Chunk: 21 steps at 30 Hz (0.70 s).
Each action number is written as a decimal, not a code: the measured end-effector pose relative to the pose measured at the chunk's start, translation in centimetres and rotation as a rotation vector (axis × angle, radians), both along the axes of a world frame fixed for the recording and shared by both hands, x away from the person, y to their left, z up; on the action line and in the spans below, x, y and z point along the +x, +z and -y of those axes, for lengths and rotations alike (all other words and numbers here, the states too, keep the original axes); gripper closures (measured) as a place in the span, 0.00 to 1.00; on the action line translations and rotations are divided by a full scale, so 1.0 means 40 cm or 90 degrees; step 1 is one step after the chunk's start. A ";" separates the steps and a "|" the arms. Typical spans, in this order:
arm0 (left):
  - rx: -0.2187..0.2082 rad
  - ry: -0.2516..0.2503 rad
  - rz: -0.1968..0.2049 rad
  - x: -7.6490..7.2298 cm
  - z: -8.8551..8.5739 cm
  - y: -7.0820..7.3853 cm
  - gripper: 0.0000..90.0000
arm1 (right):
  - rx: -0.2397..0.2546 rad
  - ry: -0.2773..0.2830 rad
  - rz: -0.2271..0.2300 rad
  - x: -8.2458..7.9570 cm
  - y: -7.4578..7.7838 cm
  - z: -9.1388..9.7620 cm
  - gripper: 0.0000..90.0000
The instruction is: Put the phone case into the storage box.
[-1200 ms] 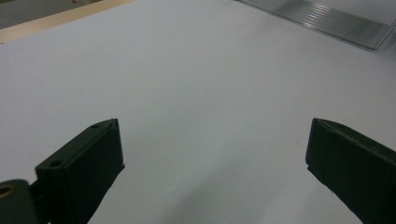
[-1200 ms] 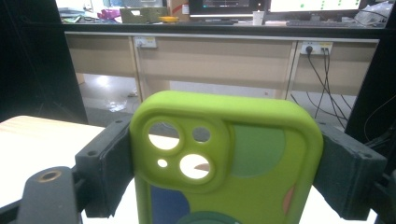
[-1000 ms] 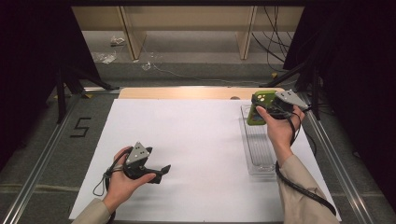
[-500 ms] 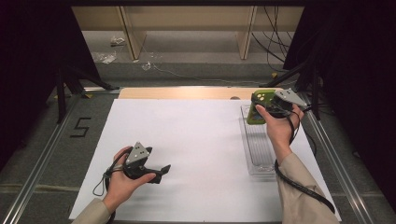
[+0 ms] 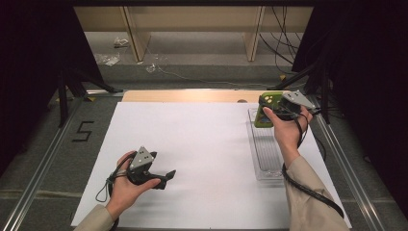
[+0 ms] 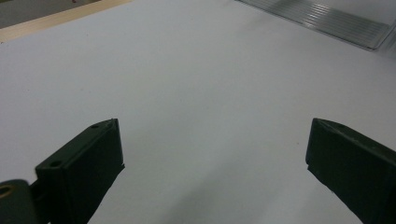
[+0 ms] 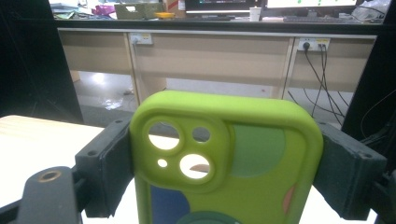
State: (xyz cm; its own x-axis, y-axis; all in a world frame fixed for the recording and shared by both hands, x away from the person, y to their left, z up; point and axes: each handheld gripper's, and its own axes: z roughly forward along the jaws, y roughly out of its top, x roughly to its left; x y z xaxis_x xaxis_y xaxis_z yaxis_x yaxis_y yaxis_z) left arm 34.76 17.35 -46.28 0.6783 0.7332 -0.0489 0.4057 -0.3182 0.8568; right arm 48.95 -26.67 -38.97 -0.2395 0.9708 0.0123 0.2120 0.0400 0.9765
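Observation:
A lime-green phone case (image 7: 224,158) with camera cut-outs stands upright between the jaws of my right gripper (image 5: 269,111), which is shut on its two sides. In the high view the case (image 5: 264,109) hangs above the far end of a clear plastic tray (image 5: 265,154) at the right of the white sheet. My left gripper (image 5: 166,177) rests low near the front left, held in a hand, jaws wide open. Its own view shows the two black fingers (image 6: 79,163) apart over bare white surface, nothing between them.
The white sheet (image 5: 192,144) covers the table, with a wooden strip (image 5: 183,96) along its far edge. The ribbed tray's corner (image 6: 327,21) lies ahead of the left gripper. Cables and desk legs stand beyond the table. Metal rails run along both sides.
The right gripper has lifted slightly and shifted toward the far edge with the case. The left gripper has stayed put.

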 end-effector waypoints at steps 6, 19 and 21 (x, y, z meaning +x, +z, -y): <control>0.000 0.000 0.000 0.000 -0.001 0.000 0.04 | -0.001 -0.002 -0.001 0.006 0.000 0.000 0.19; 0.000 0.001 0.000 0.001 -0.001 0.000 0.04 | -0.003 -0.004 -0.005 0.017 -0.002 -0.002 0.19; 0.000 0.001 0.000 0.001 -0.001 -0.001 0.04 | -0.003 -0.003 -0.006 0.019 -0.003 -0.002 0.19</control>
State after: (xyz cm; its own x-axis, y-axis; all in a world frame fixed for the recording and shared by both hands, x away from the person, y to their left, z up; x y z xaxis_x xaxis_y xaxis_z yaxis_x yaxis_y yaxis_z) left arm 34.79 17.39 -46.31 0.6777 0.7337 -0.0489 0.4063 -0.3182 0.8565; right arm 49.69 -26.60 -39.08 -0.2341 0.9722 0.0102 0.2207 0.0429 0.9744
